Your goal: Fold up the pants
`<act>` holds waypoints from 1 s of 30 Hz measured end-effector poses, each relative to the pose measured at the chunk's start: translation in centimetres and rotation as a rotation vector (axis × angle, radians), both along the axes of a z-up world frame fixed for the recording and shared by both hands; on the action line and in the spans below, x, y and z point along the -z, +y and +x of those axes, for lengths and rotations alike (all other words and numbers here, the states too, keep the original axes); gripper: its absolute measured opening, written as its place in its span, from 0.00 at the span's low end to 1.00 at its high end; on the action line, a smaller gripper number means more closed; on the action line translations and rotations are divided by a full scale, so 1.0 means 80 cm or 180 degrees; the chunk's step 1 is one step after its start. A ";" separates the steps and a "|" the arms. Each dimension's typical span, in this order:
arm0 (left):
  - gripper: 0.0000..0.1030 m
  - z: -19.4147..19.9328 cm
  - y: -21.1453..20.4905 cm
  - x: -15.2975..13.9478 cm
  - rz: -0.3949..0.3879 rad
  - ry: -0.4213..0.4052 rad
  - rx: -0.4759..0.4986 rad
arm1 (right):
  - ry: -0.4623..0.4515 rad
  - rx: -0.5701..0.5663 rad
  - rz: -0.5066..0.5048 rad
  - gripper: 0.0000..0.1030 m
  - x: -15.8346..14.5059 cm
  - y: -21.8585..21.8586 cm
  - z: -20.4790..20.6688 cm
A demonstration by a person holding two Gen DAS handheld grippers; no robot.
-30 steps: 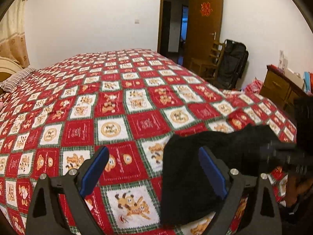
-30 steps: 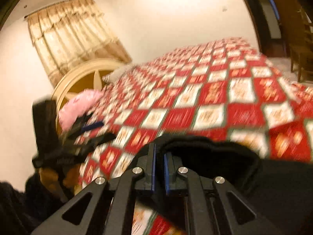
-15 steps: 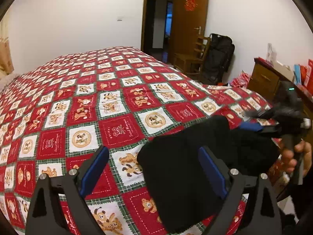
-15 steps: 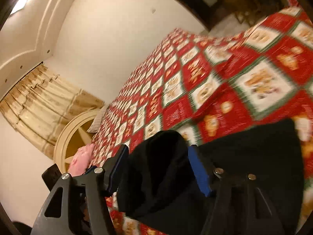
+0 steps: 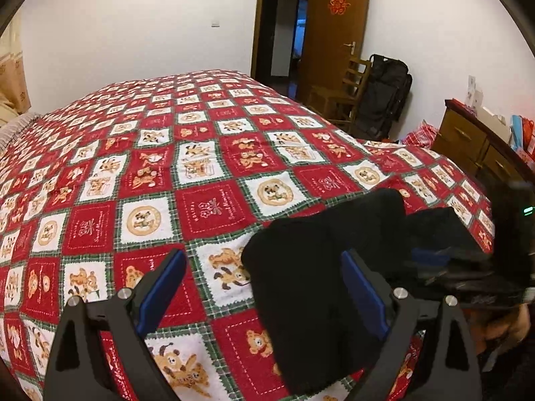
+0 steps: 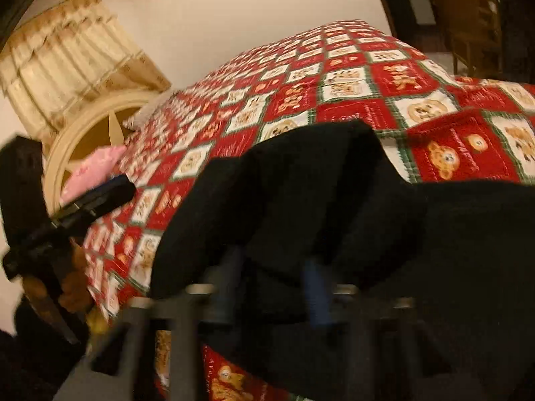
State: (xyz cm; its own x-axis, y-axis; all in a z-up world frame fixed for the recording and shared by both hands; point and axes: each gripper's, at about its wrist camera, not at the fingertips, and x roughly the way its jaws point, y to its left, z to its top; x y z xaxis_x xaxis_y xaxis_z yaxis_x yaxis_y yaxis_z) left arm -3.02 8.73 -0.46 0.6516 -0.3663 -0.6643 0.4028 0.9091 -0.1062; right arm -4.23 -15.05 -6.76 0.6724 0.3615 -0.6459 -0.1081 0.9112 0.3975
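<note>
I'm seeing soft black fabric pants [image 5: 311,287] lying lengthwise off the red-and-white checked bedspread [image 5: 200,173]'s near edge, my left tongs [image 5: 264,287] spreading wide, my right tongs [image 6: 271,287] closing around a bunched fold.

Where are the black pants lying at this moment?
The black pants lie bunched on the near right part of the red checked bedspread in the left wrist view, partly behind that gripper's right finger, with the wooden dresser beyond.

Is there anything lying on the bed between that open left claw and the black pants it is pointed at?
Nothing visible. The pants lie on the bedspread right at the left claw, with its right finger already over the cloth. Only bare bedspread shows between its open fingers.
</note>
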 end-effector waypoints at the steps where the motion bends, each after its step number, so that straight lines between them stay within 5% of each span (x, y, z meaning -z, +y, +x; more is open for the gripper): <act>1: 0.92 -0.001 0.002 -0.001 0.0001 -0.0007 -0.0008 | 0.0013 -0.0029 -0.0026 0.06 0.001 -0.003 0.004; 7: 0.92 0.004 0.008 -0.002 -0.0051 -0.0009 -0.0051 | -0.0334 0.0006 -0.0236 0.05 -0.068 -0.053 -0.017; 12: 0.92 0.007 -0.010 0.010 -0.0032 0.0070 0.0035 | 0.0265 0.0150 -0.0042 0.07 -0.016 -0.099 0.000; 13: 0.92 0.006 -0.014 0.012 -0.0011 0.0089 0.0055 | 0.0283 0.0223 0.0103 0.11 -0.010 -0.107 -0.004; 15: 0.92 0.001 -0.025 0.018 0.0064 0.0102 0.0112 | 0.0262 0.0442 0.0238 0.34 -0.011 -0.118 -0.017; 16: 0.92 -0.001 -0.031 0.022 0.0133 0.0097 0.0146 | 0.0204 0.0542 0.0271 0.56 -0.015 -0.121 -0.025; 17: 0.92 -0.004 -0.036 0.026 0.0213 0.0086 0.0175 | 0.0093 0.0634 0.0350 0.66 -0.018 -0.123 -0.035; 19: 0.92 -0.006 -0.045 0.034 0.0378 0.0063 0.0192 | -0.0030 0.0645 0.0490 0.67 -0.020 -0.119 -0.048; 23: 0.92 -0.003 -0.050 0.047 0.0622 0.0025 0.0064 | -0.0031 0.0679 0.0278 0.67 -0.007 -0.100 -0.039; 27: 0.92 0.003 -0.024 0.041 0.0344 0.0134 -0.0092 | -0.0137 0.0601 0.0097 0.64 -0.004 -0.078 -0.016; 30: 0.92 0.006 -0.006 0.033 0.0204 0.0135 -0.0225 | -0.0105 0.0662 -0.0344 0.63 0.004 -0.053 0.009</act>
